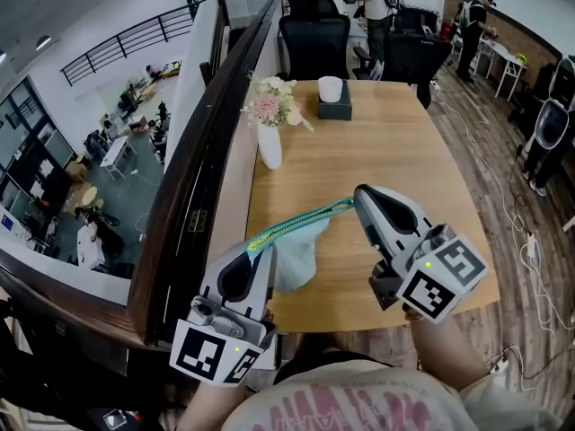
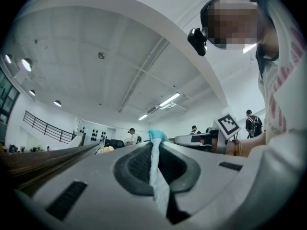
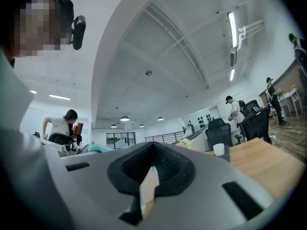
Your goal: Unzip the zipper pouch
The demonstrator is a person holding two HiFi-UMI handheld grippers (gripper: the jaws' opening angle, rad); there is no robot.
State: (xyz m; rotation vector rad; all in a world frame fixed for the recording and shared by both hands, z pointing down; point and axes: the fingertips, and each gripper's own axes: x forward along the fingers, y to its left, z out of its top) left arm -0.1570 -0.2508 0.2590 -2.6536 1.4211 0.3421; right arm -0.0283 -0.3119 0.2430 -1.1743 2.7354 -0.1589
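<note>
A light blue zipper pouch hangs above the wooden table, stretched between my two grippers. Its teal zipper runs taut along the top edge. My left gripper is shut on the pouch's left end; in the left gripper view a pale blue strip of the pouch is pinched between the closed pads of the left gripper. My right gripper is shut at the zipper's right end. In the right gripper view a pale sliver sits between the closed pads of the right gripper; whether it is the pull tab I cannot tell.
A white vase of flowers stands at the table's left side. A dark box with a white cup on it sits at the far end. Black office chairs stand beyond. A dark wooden ledge runs along the left.
</note>
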